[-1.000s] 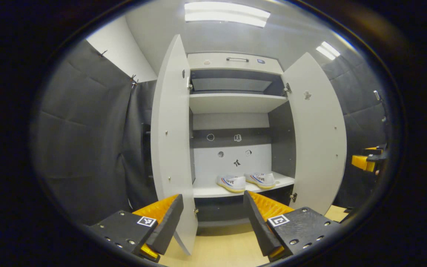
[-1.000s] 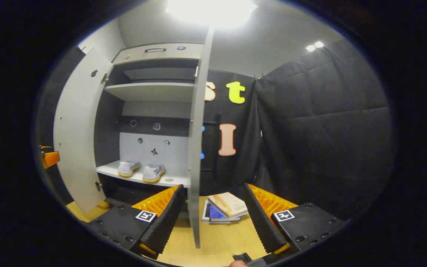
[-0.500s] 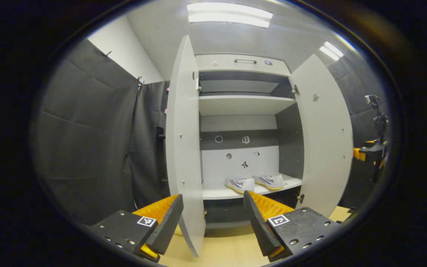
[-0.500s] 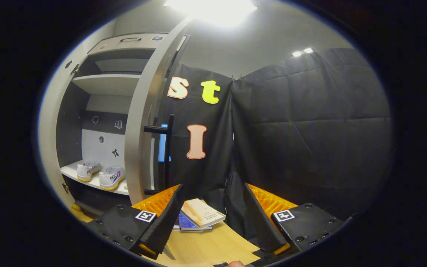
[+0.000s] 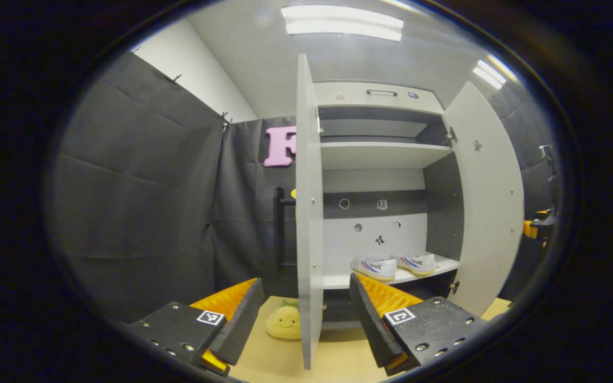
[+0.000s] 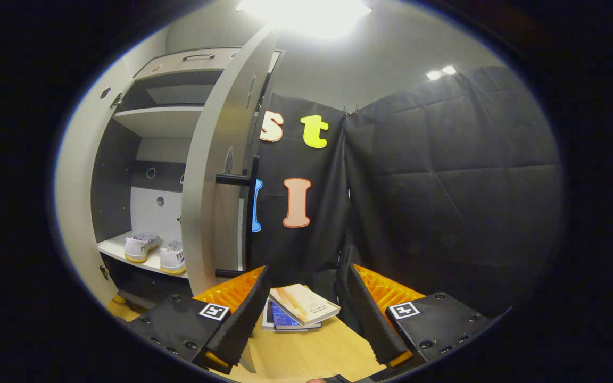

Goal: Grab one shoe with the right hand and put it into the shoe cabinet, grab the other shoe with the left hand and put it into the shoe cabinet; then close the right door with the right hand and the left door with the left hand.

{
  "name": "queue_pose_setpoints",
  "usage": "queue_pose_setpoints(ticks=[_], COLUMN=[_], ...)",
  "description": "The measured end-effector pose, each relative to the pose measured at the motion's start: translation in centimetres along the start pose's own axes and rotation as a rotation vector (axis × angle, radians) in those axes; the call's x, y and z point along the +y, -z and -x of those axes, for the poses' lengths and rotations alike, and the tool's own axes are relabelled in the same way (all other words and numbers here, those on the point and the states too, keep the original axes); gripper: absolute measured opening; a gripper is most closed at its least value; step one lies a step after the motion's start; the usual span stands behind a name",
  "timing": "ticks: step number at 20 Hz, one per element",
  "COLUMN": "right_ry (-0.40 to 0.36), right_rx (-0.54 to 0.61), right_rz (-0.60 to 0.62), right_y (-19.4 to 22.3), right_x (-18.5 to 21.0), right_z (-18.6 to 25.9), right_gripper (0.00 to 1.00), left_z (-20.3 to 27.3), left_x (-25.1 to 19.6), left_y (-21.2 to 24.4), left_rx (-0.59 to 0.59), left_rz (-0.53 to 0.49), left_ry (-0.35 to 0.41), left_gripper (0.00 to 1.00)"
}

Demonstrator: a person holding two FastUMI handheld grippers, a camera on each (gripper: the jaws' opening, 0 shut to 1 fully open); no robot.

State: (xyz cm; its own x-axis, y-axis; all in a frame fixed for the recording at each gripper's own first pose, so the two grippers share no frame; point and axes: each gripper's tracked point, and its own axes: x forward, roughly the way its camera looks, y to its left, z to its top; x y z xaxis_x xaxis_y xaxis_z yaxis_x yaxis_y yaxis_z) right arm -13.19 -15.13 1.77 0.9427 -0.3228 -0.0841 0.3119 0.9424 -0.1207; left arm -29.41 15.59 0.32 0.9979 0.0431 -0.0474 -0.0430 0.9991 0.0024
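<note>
Black cloth hangs all round a tall shoe cabinet (image 5: 381, 159) on a wooden floor (image 6: 306, 356); both shoes (image 5: 394, 266) sit side by side on its low shelf, so that part looks done; the right door (image 6: 216, 175) and the left door (image 5: 309, 213) both stand wide open and still need shutting. The left gripper (image 5: 305, 319) and right gripper (image 6: 302, 314) are spread open, holding nothing. A yellow plush toy (image 5: 284, 322) and some books (image 6: 301, 308) lie on the floor near the doors.
</note>
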Motion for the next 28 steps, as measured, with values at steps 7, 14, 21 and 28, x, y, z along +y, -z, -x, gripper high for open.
queue_pose_setpoints(ticks=[7, 14, 21, 28], right_ry=[-0.127, -0.25, -0.29, -0.251], right_rx=[-0.018, -0.034, -0.065, -0.013], right_rz=[-0.009, -0.019, -0.001, 0.003], right_y=[-0.4, -1.2, -0.9, 1.1], right_x=[5.1, 10.5, 11.6, 9.0], right_z=[1.3, 1.5, 3.0, 2.7], right_gripper=[0.9, 0.91, 0.97, 0.98], left_z=[0.7, -0.4, -5.1, -7.4], left_x=[3.0, 6.8, 10.5, 9.4], left_y=[0.2, 0.1, 0.2, 1.2], left_rx=[0.005, 0.014, 0.022, 0.028], left_rz=[0.008, -0.015, 0.014, -0.028], left_ry=[-0.074, -0.154, -0.238, -0.236], left_gripper=[0.91, 0.9, 0.93, 0.91])
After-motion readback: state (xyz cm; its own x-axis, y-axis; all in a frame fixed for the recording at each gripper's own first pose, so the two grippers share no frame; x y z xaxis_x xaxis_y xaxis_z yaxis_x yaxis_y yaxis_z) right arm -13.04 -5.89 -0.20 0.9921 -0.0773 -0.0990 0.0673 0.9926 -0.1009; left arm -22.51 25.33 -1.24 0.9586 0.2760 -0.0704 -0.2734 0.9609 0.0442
